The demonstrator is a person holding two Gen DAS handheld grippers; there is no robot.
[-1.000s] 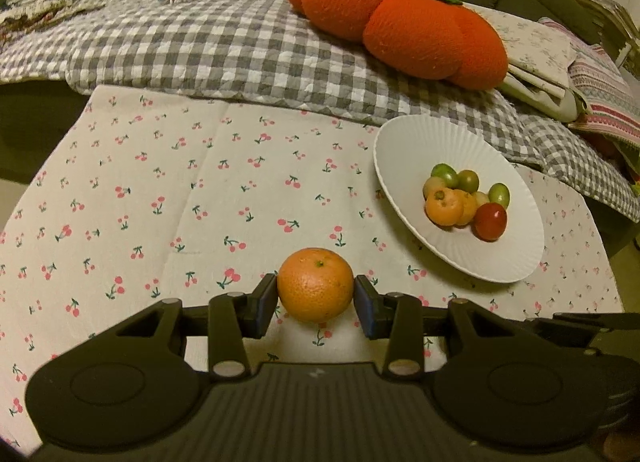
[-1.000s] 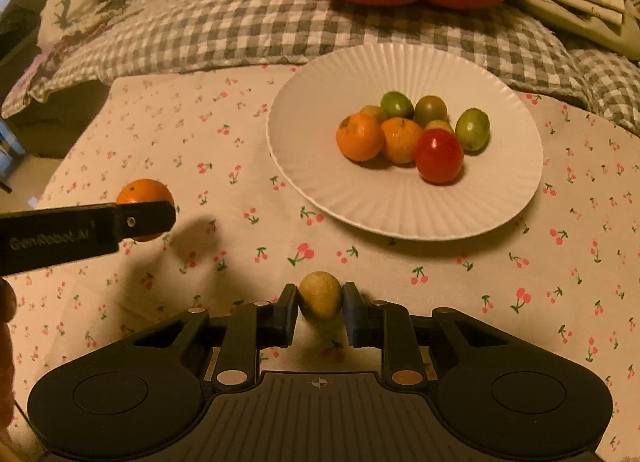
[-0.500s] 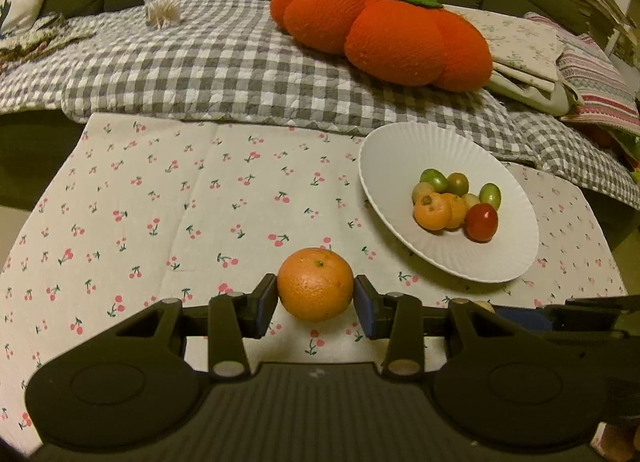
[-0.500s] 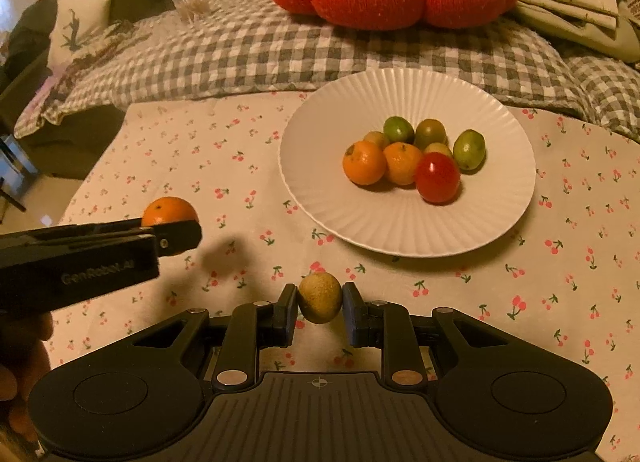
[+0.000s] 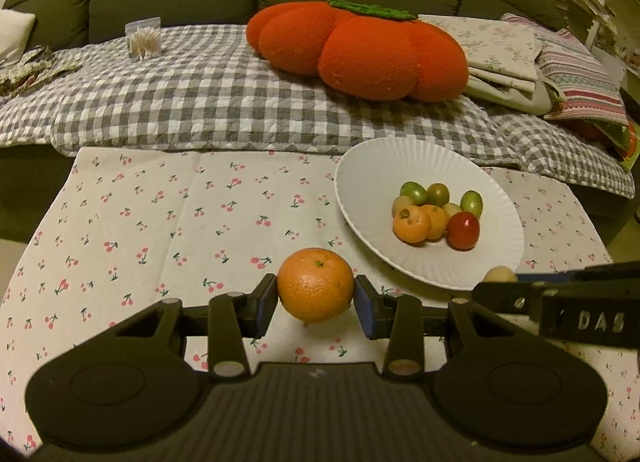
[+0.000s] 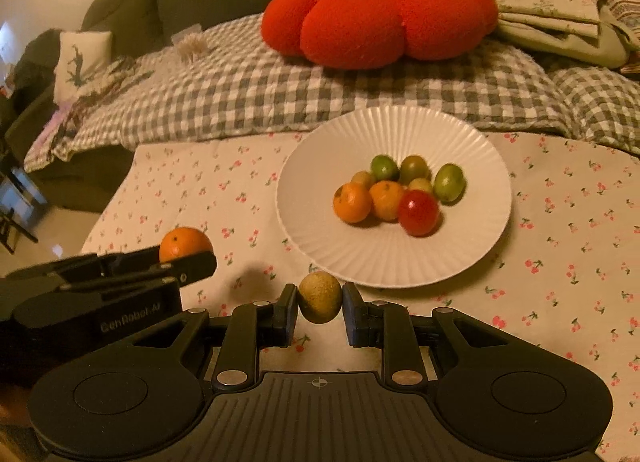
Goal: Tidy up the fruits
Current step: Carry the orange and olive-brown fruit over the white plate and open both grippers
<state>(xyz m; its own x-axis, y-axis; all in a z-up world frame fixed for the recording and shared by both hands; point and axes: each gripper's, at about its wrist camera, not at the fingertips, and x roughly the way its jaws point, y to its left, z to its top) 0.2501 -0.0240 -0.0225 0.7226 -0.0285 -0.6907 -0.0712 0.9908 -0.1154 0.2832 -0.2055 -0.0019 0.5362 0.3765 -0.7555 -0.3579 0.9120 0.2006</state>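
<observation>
Left wrist view showed the left gripper (image 5: 315,301) clamped on an orange (image 5: 315,284) above the table (image 5: 160,222); rightward, the right gripper (image 6: 320,308) pinched a small yellowish fruit (image 6: 320,297) near the plate (image 6: 312,198).

The white plate (image 6: 394,262) has a fluted, matt rim like moulded paper or glazed ceramic; which, I cannot tell. Under it lies a thin printed cotton cloth (image 5: 160,222), matt and creased. Behind the plate, a puckered checked quilt (image 5: 200,102) and a nubbly knitted cushion (image 5: 360,50). On the plate, the red tomato (image 6: 418,212) looks smooth and glossy. The orange (image 5: 315,284) has dimpled, faintly shiny peel.
</observation>
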